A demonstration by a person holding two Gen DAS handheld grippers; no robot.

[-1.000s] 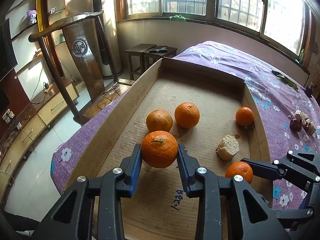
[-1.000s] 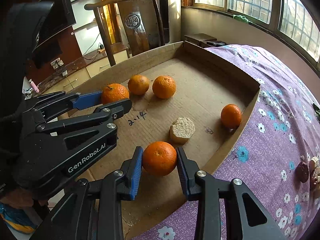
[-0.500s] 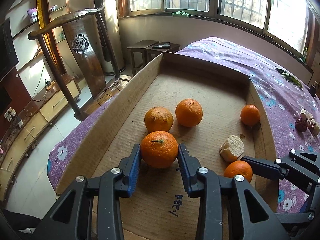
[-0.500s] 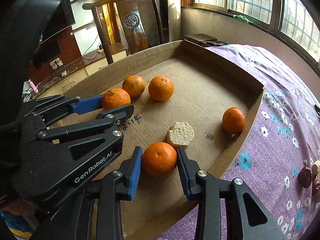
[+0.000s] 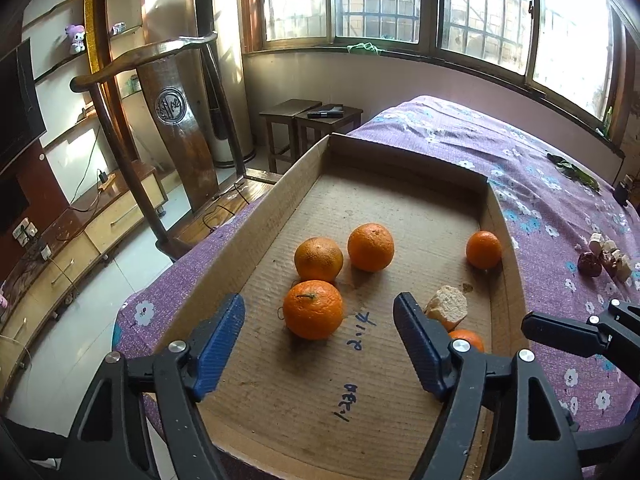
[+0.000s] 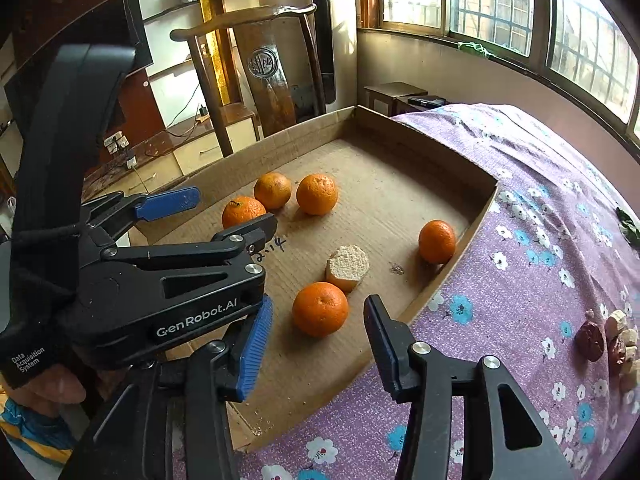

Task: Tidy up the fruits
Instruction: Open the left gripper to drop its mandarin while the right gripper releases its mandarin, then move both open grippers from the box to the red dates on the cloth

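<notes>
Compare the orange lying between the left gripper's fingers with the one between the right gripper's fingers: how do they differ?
The left gripper's orange shows a stem with a thin stalk on top; the right gripper's orange shows only a small dimple. The left one sits right beside a second orange; the right one sits against a pale bread chunk. Shared: both rest on the cardboard tray, untouched by the opening jaws.

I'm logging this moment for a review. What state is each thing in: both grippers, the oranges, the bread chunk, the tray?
Left gripper: jaws opening, clear of the stemmed orange, which rests on the tray.
Right gripper: jaws opening, its orange free on the tray, against the bread chunk.
Other three oranges: loose in the tray.
Bread chunk: torn.
Tray: open-topped, on the purple cloth.
</notes>
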